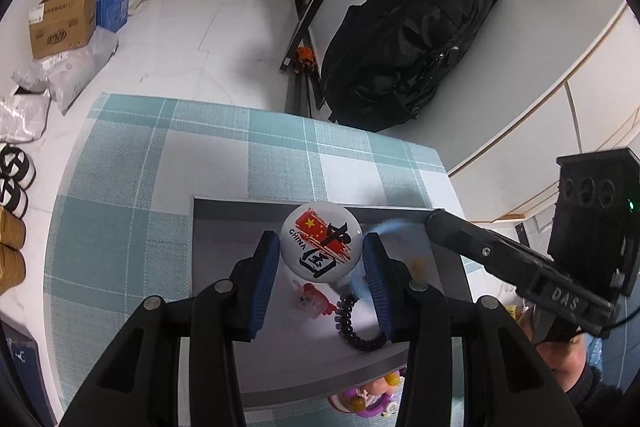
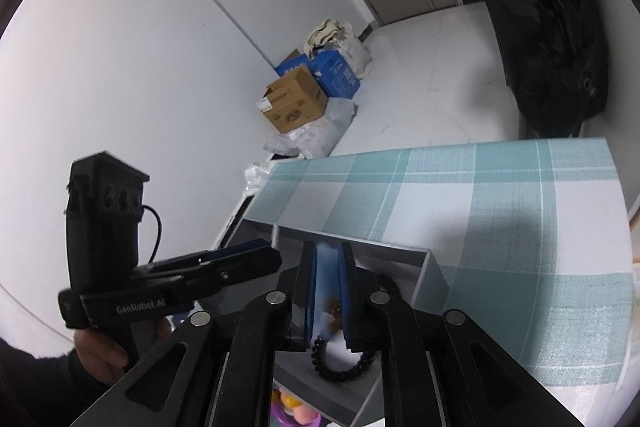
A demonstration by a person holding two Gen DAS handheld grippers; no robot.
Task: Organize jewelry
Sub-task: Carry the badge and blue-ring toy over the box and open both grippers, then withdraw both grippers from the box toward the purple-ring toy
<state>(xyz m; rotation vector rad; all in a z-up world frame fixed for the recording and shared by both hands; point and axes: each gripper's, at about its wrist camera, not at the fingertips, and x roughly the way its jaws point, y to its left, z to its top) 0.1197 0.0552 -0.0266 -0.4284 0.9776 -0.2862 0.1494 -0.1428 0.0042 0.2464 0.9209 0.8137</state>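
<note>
Close in, the left tongs (image 1: 322, 281) are seen spread, their blue-padded fingers (image 1: 262, 287) standing either side of a round white badge printed with a red flag and "CHINA" (image 1: 321, 248). Whether the pads actually touch the badge's rim cannot be told; it seems to sit between the tips rather than deep in the pads. Should it be held only by its domed edge, it could be squeezed out and dropped onto the pieces below.

Beneath the left tongs, inside the grey open-topped tray (image 1: 224, 205), a dark beaded bracelet (image 1: 352, 323) lies curled beside a small clear and red trinket (image 1: 314, 301). A falling badge could scatter these or land on them.

The right tongs (image 2: 329, 291) are pressed nearly together on a pale blue soft piece with a blurred brown and white print (image 2: 326, 283), which cannot be identified. The same bracelet (image 2: 340, 363) lies just beneath these tongs, on the tray floor. Its loop could be snagged by the fingers if the tongs are lowered or drawn back carelessly.

Both tongs are crowded over one tray, so a collision between them is judged a real risk.

Farther out, the tray rests on the desk covered in a teal and white checked cloth (image 1: 120, 187). A purple and yellow toy-like item (image 1: 372, 403) lies just outside the tray's near wall. Beyond the desk a black backpack (image 1: 412, 39) stands on the floor.
</note>
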